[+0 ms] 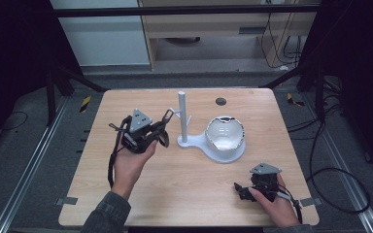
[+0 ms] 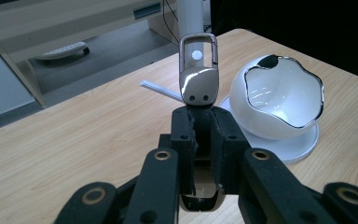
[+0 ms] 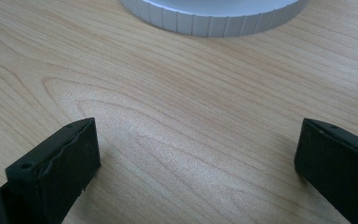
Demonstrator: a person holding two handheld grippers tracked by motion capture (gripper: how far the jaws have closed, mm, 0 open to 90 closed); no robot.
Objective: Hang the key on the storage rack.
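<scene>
Wooden counter (image 1: pixel 175 194) w/ rounded corners, seen from above; dark floor and cables around it.

Near the counter's centre, slightly toward the far edge, stands a white stand (image 1: pixel 218 151): flat base w/ a tall upright post (image 1: pixel 182 116) at its left end, short pegs branching off the post. On the base's round right end sits a white bowl (image 1: pixel 225 133) w/ a wavy, shiny metallic rim, tilted so its opening faces the near-left side. Small dark round disc (image 1: pixel 220 101) set in the counter near the far edge.

Left hand (image 1: pixel 128 162) comes in from the near edge, grey sleeve, holding the left claw (image 1: pixel 161 127) raised over the counter's left half, just left of the post. Claw is clenched on a silver metal clasp (image 2: pixel 198 70), a watch-band-style buckle w/ an open rectangular loop at its top; the loop end points at the post and looks close to a peg, contact can't be told. A dark strap hangs below the claw.

Right hand (image 1: pixel 272 204) rests near the counter's near-right corner, holding the right claw (image 1: pixel 240 190) low over the wood, released: jaws spread wide w/ bare woodgrain between them, aimed toward the stand's ribbed base edge.
</scene>
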